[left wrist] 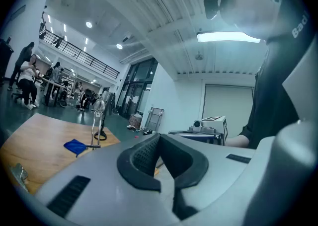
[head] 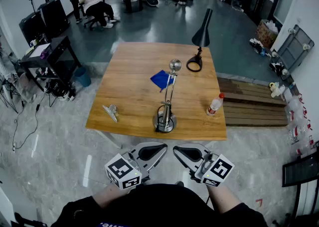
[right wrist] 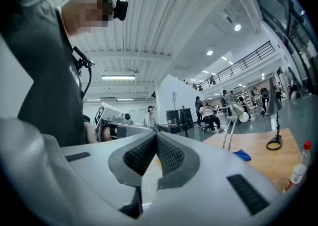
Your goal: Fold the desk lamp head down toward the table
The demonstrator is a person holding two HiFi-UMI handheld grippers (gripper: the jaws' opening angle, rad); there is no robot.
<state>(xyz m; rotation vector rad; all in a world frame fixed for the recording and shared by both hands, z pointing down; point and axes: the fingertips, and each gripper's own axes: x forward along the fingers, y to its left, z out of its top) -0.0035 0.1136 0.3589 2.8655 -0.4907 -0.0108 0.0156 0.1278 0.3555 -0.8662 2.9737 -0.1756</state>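
wood of the table runs bare across its left half; a small metal clip lies near the front left corner, close to that edge; a blue cloth sits mid-table, with broad open wood between clip and cloth; the silver desk lamp stands upright, its round base just inside the front edge at the centre and its head up beside the cloth; a black desk lamp stands at the far edge, right of centre, shade raised beyond the table; a clear bottle with a red cap stands near the right edge, its label too small to read; the left gripper and right gripper hang over the floor short of the front edge, well apart from both lamps, each with jaws pressed together on nothing; their cubes carry black-and-white square markers; white letters "bad" run off the frame on a dark sleeve.
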